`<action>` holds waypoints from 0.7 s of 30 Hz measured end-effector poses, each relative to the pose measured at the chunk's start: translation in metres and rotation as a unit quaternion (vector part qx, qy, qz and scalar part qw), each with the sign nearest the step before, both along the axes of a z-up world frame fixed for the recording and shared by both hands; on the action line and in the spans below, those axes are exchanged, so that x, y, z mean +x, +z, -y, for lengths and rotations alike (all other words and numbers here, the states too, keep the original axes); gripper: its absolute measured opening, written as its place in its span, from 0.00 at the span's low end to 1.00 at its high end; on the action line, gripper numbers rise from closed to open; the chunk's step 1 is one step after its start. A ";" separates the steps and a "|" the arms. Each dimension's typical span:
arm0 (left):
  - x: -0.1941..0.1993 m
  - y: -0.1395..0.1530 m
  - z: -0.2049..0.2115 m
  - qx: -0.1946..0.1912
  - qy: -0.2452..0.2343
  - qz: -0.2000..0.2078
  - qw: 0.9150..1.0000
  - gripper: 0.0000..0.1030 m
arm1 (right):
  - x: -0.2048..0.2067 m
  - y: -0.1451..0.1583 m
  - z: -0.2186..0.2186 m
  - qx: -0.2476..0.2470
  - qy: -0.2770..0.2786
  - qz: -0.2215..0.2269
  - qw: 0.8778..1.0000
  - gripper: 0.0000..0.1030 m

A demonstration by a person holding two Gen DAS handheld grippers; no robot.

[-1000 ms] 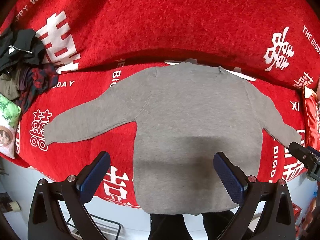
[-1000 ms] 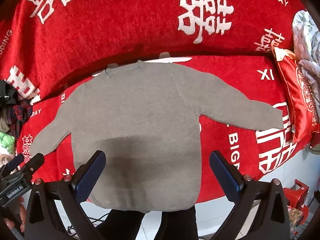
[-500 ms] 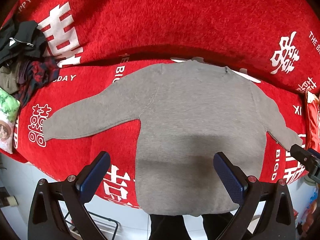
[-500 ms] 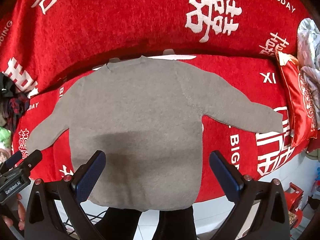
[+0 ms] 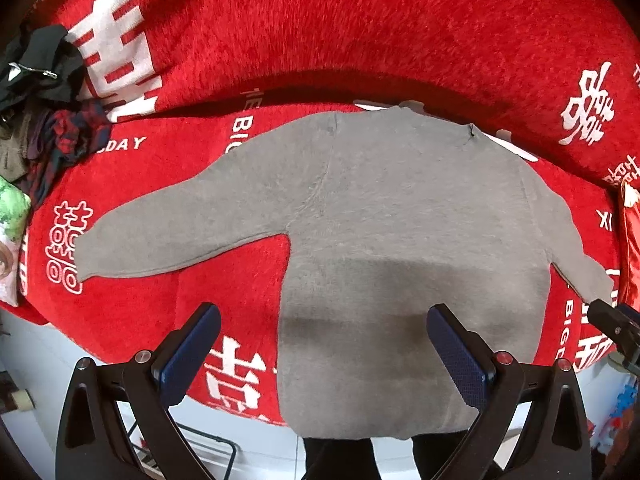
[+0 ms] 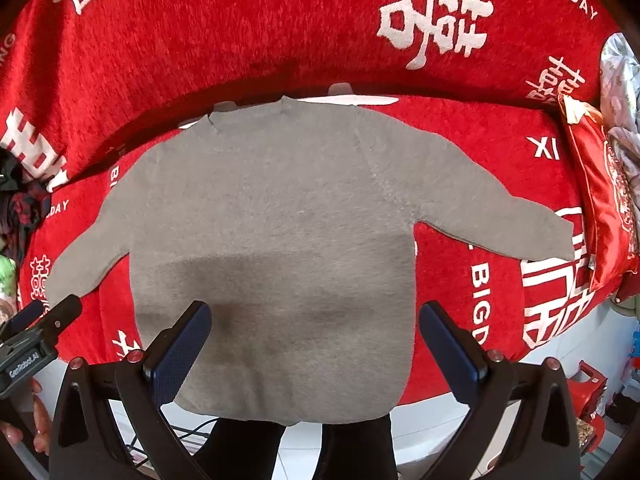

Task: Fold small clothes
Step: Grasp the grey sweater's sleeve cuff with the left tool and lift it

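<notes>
Between both pairs of jaws, spread wide and empty: left gripper [image 5: 320, 354] and right gripper [image 6: 316, 350], poised above the hem. Beyond: grey sweater [image 5: 400, 248], flat on the red blanket [image 5: 360, 32], sleeves outstretched, probably laid ready for folding.

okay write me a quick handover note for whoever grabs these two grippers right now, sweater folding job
Left gripper: jaws wide open, empty, above the sweater's lower left side.
Right gripper: jaws wide open, empty, above the hem area.
Grey sweater: spread flat on the red blanket, neck away from you, both sleeves out to the sides, hem hanging over the near edge.
Done: laid out and smoothed, it seems. No fold made yet.
Left: fold both sleeves in, then fold the body.
A pile of dark clothes sits at the far left.
</notes>
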State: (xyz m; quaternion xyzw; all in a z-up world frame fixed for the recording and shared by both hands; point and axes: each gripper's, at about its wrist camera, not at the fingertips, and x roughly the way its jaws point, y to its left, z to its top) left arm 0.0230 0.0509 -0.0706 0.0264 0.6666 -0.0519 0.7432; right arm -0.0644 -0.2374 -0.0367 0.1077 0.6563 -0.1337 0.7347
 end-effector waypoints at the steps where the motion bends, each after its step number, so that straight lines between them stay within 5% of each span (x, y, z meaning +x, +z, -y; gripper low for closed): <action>1: 0.001 -0.006 -0.003 -0.005 0.004 0.000 1.000 1.00 | 0.000 -0.002 -0.001 0.002 0.002 0.002 1.000 1.00; 6: 0.005 -0.026 -0.032 -0.066 0.057 0.009 0.996 1.00 | 0.010 -0.021 -0.018 -0.002 0.034 -0.006 0.999 1.00; 11: 0.010 -0.065 -0.091 -0.115 0.140 0.029 0.983 1.00 | 0.020 -0.045 -0.045 0.018 0.064 -0.015 0.998 1.00; 15: 0.010 -0.110 -0.157 -0.149 0.244 0.031 0.958 1.00 | 0.027 -0.070 -0.074 0.035 0.094 -0.025 0.995 1.00; 21: -0.001 -0.182 -0.229 -0.216 0.363 0.009 0.906 1.00 | 0.034 -0.112 -0.114 0.052 0.135 -0.041 0.989 1.00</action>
